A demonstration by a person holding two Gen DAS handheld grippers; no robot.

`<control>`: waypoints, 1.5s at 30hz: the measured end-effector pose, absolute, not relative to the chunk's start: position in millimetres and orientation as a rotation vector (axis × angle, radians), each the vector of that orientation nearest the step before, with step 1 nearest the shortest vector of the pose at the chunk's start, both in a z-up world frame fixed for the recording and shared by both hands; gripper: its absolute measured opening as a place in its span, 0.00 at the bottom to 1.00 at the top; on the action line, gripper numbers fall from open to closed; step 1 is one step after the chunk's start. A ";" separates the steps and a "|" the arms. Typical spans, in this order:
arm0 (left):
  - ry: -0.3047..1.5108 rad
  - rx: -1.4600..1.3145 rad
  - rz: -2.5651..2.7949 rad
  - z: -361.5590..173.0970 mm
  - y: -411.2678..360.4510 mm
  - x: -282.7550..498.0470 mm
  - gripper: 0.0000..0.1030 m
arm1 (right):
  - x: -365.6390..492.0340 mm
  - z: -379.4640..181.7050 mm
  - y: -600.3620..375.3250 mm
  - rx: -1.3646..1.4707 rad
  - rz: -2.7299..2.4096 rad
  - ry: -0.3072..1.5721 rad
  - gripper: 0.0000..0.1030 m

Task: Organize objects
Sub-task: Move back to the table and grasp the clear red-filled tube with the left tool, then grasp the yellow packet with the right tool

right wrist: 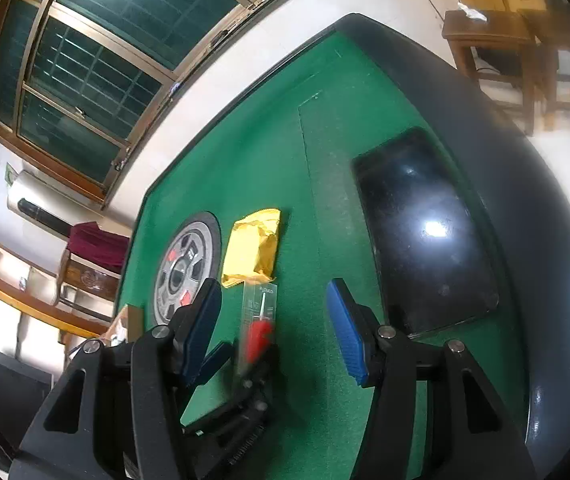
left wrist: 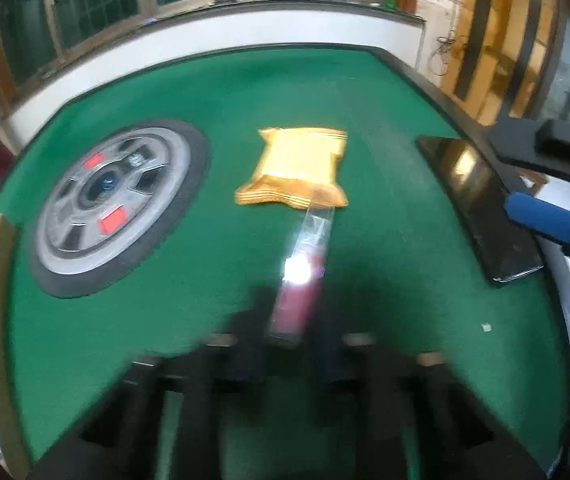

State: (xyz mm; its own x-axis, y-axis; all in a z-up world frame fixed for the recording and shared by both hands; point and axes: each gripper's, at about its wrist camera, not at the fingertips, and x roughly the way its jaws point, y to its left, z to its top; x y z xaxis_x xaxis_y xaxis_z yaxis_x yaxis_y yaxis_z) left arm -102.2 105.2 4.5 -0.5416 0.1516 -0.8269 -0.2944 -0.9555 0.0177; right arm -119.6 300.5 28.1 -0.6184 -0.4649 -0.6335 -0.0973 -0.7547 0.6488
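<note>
While the left tongs (left wrist: 291, 360) are clamped on the near end of a clear tube (left wrist: 303, 276) with a red piece inside, the thing to get right is a steady carry; the tube sticks out forward along the fingers, low over the green table (left wrist: 385, 128), its far tip reaching the near edge of a yellow packet (left wrist: 295, 166) that lies flat on the felt; whether tip and packet touch I cannot tell, since the left view is blurred. Judging by the long overhang and the grip at one end only, the tube could pivot or slip, so I would keep the hold firm, move slowly, and lower the free end first when setting it down; lining it up parallel to the packet's edge, beside and not on top of it, would look tidy.

The right tongs (right wrist: 273, 332) stand apart with nothing between the blue pads (right wrist: 347, 332), hovering just behind the tube in the right view; they could steady the free end if it wobbles. Left of the packet sits a round grey hub (left wrist: 119, 208) set in the felt; to the right, near the dark rim, lies a black glossy slab (left wrist: 481, 204); both are best kept clear of the tube's swing.
</note>
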 end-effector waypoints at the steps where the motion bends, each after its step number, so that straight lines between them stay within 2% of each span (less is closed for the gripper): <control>1: 0.201 -1.348 2.541 5.0 99.8 -100.8 0.10 | -120.0 27.4 299.7 1.247 -2.454 -0.972 0.52; 7: 0.159 -1.303 2.647 3.0 45.1 -75.7 0.10 | -121.2 22.8 291.0 1.268 -2.479 -0.906 0.52; 13: -0.038 -1.265 2.633 4.3 7.3 -71.2 0.10 | -132.6 18.2 267.2 1.338 -2.540 -0.810 0.52; 14: -0.058 -1.262 2.624 3.7 4.9 -70.8 0.10 | -136.0 18.4 260.4 1.358 -2.555 -0.784 0.53; 15: -0.088 -1.259 2.612 3.7 1.0 -70.3 0.10 | -140.5 19.0 252.1 1.387 -2.584 -0.734 0.58; 21: -0.077 -1.260 2.613 1.6 1.7 -75.8 0.10 | -188.6 17.7 213.7 1.537 -2.658 -0.610 0.59; 24: -0.078 -1.259 2.611 2.2 3.2 -75.6 0.10 | -208.7 14.6 190.2 1.618 -2.716 -0.468 0.60; 27: -0.077 -1.260 2.611 2.6 3.4 -75.0 0.10 | -215.9 4.2 173.4 1.680 -2.692 -0.408 0.62; 28: -0.077 -1.260 2.612 2.9 3.7 -75.1 0.10 | -216.7 0.1 166.6 1.695 -2.728 -0.326 0.62; 30: -0.081 -1.260 2.611 3.2 4.0 -74.4 0.10 | -212.2 -1.9 162.5 1.678 -2.788 -0.246 0.58; 31: -0.084 -1.259 2.610 3.4 3.9 -74.2 0.10 | -207.1 -1.6 161.7 1.653 -2.813 -0.225 0.42; 37: -0.111 -1.251 2.599 3.4 0.5 -75.5 0.10 | -169.7 3.3 198.6 1.580 -2.691 -0.412 0.40; 45: -0.170 -1.207 2.605 7.0 -5.2 -76.0 0.10 | -103.3 4.1 224.9 1.418 -2.599 -0.522 0.40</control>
State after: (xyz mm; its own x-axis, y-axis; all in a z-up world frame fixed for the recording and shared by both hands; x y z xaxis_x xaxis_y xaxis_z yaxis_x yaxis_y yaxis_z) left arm -76.0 -5.2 7.0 -0.6188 0.2870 -0.7312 -0.1893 -0.9579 -0.2157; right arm -103.3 224.9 4.1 -0.5480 -0.2792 -0.7885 -0.0468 -0.9310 0.3621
